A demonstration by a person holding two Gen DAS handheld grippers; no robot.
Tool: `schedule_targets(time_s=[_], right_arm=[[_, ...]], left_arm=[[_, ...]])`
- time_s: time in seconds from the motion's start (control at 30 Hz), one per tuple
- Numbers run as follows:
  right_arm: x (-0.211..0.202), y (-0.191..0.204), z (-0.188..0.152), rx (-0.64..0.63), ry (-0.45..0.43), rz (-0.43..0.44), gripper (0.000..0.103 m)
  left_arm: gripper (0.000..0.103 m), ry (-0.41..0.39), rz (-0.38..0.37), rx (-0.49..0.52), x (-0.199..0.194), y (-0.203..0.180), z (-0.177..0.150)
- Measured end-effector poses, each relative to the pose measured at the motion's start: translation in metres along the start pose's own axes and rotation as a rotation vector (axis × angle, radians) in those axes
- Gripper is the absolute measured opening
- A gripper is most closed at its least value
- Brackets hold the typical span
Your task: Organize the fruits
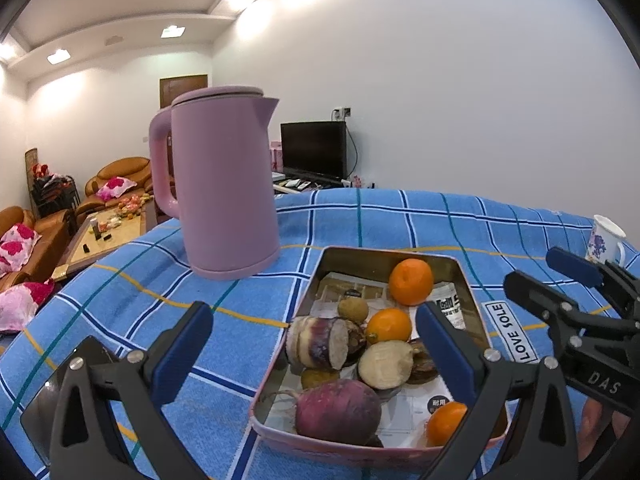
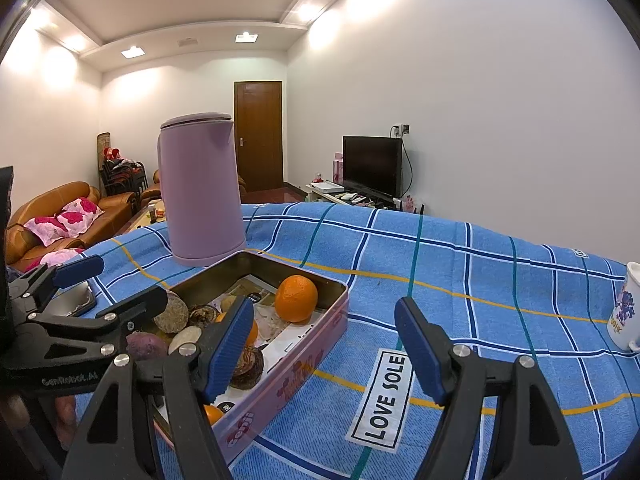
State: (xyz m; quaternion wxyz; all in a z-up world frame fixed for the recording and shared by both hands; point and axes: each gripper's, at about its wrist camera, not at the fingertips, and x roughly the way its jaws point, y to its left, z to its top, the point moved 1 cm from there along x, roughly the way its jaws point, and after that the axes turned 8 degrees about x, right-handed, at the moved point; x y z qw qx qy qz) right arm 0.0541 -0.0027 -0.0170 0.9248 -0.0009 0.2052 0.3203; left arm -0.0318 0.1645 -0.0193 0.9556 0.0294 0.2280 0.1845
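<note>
left camera: close, over tin, facing kettle | right camera: beside tin's right edge | both: tin, kettle

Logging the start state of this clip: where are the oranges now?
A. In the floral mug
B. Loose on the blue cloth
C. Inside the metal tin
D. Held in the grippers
C: the oranges lie inside the metal tin with the root vegetables, and both grippers hover open and empty.

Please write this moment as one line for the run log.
left gripper: open, empty | right gripper: open, empty | tin tray: three oranges, root vegetables inside | pink kettle: behind tray
</note>
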Motion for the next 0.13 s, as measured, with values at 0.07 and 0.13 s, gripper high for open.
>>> schedule_targets(time_s=[0.07,0.13], right_arm=[[0.0002,-0.0002,0.0,0.001,0.002,0.0,0.074],[0.0004,-0.0009,0.0,0.002,0.002,0.001,0.074]], left_arm=[[0.103,-0.006,0.003,0.005,-0.0009,-0.0012,0.0004],[0.103,-0.008,0.009,0.0,-0.0015,0.0,0.0004]])
